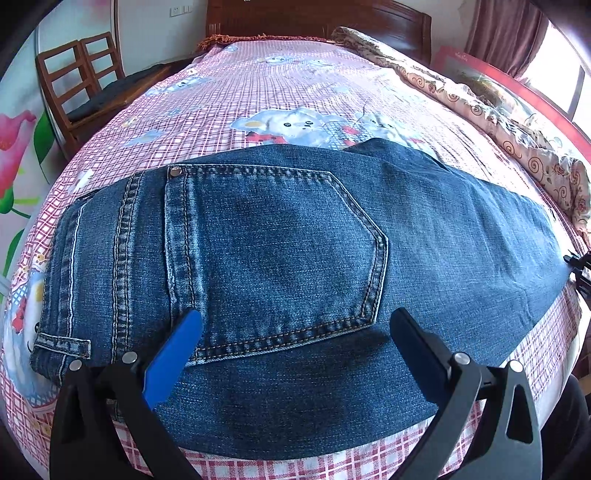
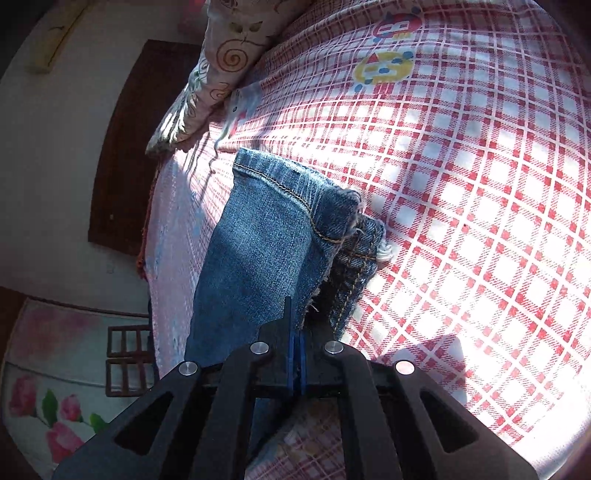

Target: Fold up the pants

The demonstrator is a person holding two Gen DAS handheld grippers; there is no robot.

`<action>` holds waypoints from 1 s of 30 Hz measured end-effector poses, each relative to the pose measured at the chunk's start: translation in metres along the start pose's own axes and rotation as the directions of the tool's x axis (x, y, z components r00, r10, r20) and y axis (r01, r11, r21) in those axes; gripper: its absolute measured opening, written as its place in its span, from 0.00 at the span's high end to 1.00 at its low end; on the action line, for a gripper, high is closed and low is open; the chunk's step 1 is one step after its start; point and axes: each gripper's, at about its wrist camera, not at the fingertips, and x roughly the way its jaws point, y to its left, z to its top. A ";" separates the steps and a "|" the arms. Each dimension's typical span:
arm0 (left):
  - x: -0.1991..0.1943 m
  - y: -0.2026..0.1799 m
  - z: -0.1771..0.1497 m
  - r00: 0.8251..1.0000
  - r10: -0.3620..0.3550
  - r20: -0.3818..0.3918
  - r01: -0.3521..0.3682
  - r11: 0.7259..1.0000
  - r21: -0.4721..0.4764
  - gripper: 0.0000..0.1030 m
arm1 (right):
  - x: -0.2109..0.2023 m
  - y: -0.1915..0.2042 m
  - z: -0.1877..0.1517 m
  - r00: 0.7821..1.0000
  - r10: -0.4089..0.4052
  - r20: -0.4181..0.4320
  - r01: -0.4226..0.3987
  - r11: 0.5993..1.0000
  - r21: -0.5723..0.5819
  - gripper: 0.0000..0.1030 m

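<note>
Blue jeans (image 1: 280, 251) lie flat across the pink checked bed, back pocket up, waistband at the left and legs running off to the right. My left gripper (image 1: 295, 325) is open just above the seat, one finger on each side of the pocket's lower corner. My right gripper (image 2: 297, 325) is shut on the jeans' leg ends (image 2: 280, 236) and holds the hems lifted a little above the bedsheet. Its fingertips also show at the right edge of the left wrist view (image 1: 581, 271).
The bed's checked sheet (image 1: 280, 81) stretches beyond the jeans to a wooden headboard (image 1: 317, 18). A rolled floral quilt (image 1: 491, 110) runs along the right side. A wooden chair (image 1: 77, 81) stands to the left of the bed.
</note>
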 end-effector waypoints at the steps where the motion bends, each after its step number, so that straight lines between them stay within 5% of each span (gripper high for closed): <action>1: 0.000 -0.001 0.000 1.000 -0.002 -0.001 0.002 1.000 0.009 0.02 | 0.000 -0.001 0.001 1.000 0.007 0.001 -0.007 1.000 0.011 1.00; 4: -0.002 -0.002 -0.002 1.000 0.003 0.007 -0.003 1.000 0.014 0.02 | -0.007 -0.007 0.003 0.999 0.033 -0.025 -0.030 0.995 0.096 1.00; 8: -0.017 0.006 0.001 0.998 0.031 0.062 -0.025 0.995 -0.094 0.02 | -0.028 -0.006 -0.006 0.997 0.076 -0.013 -0.074 0.990 0.119 0.75; 18: -0.058 -0.011 -0.015 0.991 -0.057 0.121 0.095 0.939 -0.332 0.02 | -0.043 -0.038 0.001 0.980 0.191 0.054 -0.198 0.961 0.195 0.75; 25: -0.055 -0.026 -0.028 0.993 -0.084 0.079 0.106 0.933 -0.345 0.02 | -0.059 -0.053 0.011 0.975 0.189 0.117 -0.212 0.947 0.241 0.75; 30: -0.052 -0.035 -0.025 0.992 -0.101 0.072 0.119 0.936 -0.332 0.02 | -0.049 -0.043 0.018 0.984 0.159 0.086 -0.174 0.961 0.216 0.75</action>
